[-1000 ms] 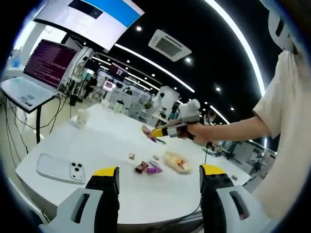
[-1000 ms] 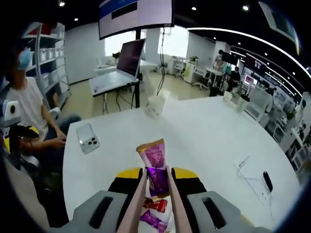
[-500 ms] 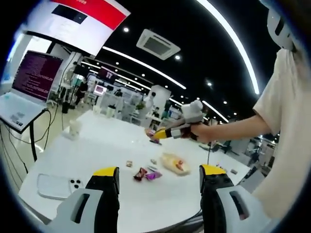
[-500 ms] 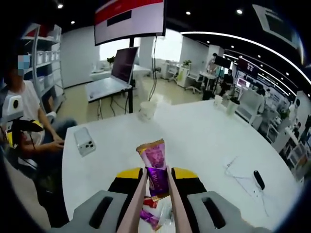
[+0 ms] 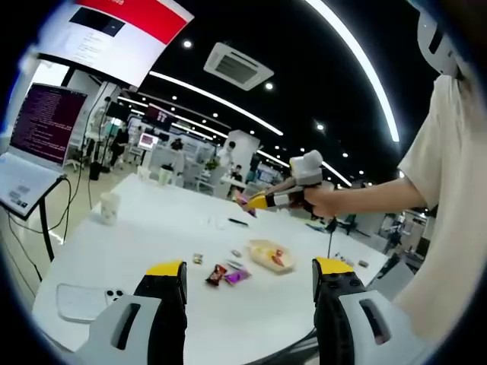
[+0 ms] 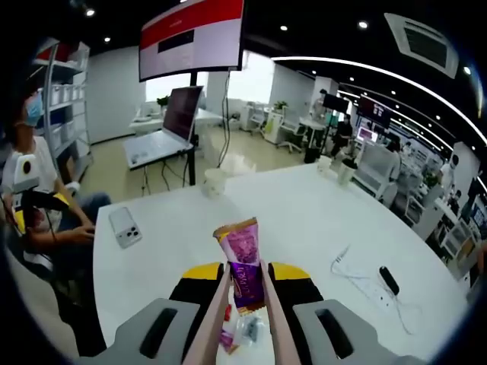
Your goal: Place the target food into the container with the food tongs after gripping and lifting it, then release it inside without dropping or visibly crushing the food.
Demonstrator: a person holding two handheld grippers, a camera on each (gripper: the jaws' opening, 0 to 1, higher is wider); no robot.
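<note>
Purple foil marks the target food, a wrapped snack bar with a gold crimped top edge (image 6: 240,258), which is held upright between the two pale tong arms (image 6: 215,319) clamped in the right hand-held gripper (image 6: 243,293). The right hand-held gripper's yellow-tipped jaws are closed on the tongs, and the tongs pinch the bar's lower half; its upper half stands free above the jaws. The wrapper appears smooth and uncrushed.

In the left gripper view the same bar (image 5: 245,202) is seen raised well above the white round tabletop (image 5: 152,228), at the tip of the right hand-held gripper (image 5: 262,201). Below it, on the tabletop, lies a clear plastic container (image 5: 268,255) with some food already in it; just beside the container lie two small wrapped sweets, one dark red (image 5: 216,274) and one purple (image 5: 237,276).

The left hand-held gripper (image 5: 247,285) is held with jaws wide apart, gripping nothing, near the tabletop's near edge.

Around the container the tabletop is largely bare. A white phone (image 6: 124,226) lies near one edge, a white paper cup (image 6: 214,182) near the far edge, and a white cable with a dark plug (image 6: 373,277) lies well apart on the other side.
</note>
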